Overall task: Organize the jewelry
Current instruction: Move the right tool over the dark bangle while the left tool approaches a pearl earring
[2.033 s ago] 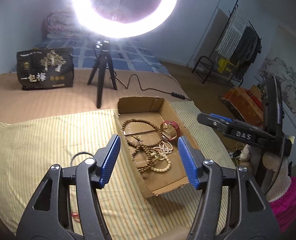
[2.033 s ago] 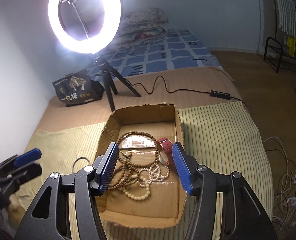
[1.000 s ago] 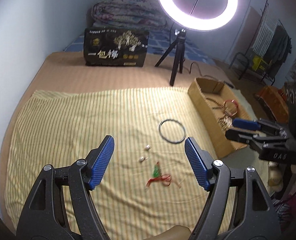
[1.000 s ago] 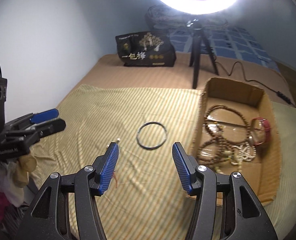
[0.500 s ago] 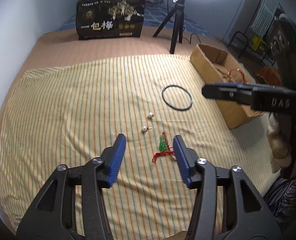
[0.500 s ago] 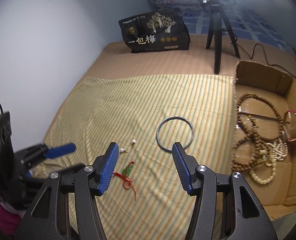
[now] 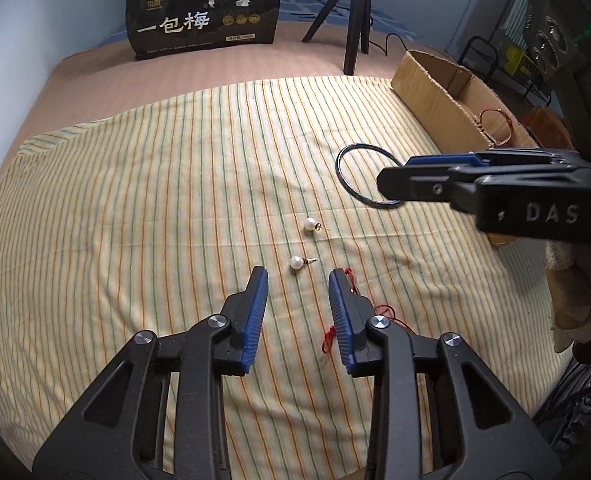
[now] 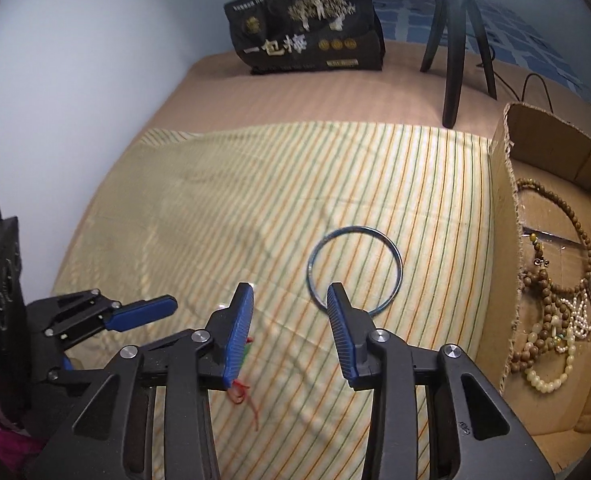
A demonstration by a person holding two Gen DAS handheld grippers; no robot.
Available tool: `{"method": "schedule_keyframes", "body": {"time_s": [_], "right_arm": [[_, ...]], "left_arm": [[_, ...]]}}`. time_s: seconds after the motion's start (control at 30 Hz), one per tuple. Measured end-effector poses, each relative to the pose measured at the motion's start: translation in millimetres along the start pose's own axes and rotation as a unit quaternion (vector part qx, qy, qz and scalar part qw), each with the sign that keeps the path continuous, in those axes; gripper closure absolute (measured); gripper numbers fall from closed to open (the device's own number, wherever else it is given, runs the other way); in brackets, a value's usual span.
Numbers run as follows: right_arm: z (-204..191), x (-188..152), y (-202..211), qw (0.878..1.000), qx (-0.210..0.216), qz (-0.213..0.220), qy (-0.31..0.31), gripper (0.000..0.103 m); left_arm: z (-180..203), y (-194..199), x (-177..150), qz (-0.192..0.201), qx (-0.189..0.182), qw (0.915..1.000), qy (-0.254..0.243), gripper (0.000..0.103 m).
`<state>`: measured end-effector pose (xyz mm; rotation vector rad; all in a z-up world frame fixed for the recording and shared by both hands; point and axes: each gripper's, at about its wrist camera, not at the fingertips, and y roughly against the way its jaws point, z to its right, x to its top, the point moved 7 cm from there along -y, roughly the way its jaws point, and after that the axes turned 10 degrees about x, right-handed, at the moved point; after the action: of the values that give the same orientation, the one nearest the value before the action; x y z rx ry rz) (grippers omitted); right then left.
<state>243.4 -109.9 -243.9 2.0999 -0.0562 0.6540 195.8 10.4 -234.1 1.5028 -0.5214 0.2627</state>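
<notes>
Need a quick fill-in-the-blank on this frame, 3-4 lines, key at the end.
1. The bead necklaces lie inside the cardboard ____.
2. Two pearl ____ lie on the striped cloth ahead of the left gripper.
3. The dark bangle lies flat on the cloth, ____ the box.
4. Both the left gripper and the right gripper have their jaws ____.

Missing words: box; earrings; outside; open
</notes>
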Motion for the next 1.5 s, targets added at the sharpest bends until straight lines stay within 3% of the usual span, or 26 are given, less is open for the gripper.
{"method": "schedule_keyframes", "body": {"time_s": [0.2,0.3,0.47,0.63,0.8,1.03,1.17,1.5], "right_arm": [[12.3,1.2,-14.8,1.0,-0.022,-0.007,-0.015,0.067],[18.2,2.1,-14.6,0.999,-0.041,-0.003,-0.018,0.066],[14.0,0.2,-8.5,0.999,-0.044,0.012,-0.019,0.056],[2.3,-5.9,-4.6,0.997,-0.074,0.027,0.008,0.056],[10.3,-15.6,-5.2,0.996,-0.077,0.037,-0.024,0.054],[17.8,-22.5,-5.0,0.992,-0.098,0.067,-0.047,0.046],[17.1,-20.1,-8.9,0.989,-0.113,0.079,-0.048,0.035],[21.4,-7.4,-20.1,0.983,-0.16,0.083,-0.036,0.034]], "left_arm": [[-0.4,-9.7,2.9,-0.003,-0.002,1.0,-0.006,0.073],[1.4,-13.2,2.1,-0.006,-0.006,0.9999,-0.013,0.079],[4.0,-15.1,1.9,0.0,-0.006,0.9994,-0.034,0.079],[5.8,-15.2,0.7,0.008,-0.014,0.9986,-0.051,0.079],[8.2,-18.5,0.8,0.016,-0.021,0.9974,-0.067,0.079],[5.3,-28.1,0.0,0.018,-0.028,0.9966,-0.076,0.079],[2.6,-29.4,-0.1,0.022,-0.038,0.9962,-0.075,0.08],[0.1,-30.9,-1.3,0.031,-0.049,0.9955,-0.076,0.094]]}}
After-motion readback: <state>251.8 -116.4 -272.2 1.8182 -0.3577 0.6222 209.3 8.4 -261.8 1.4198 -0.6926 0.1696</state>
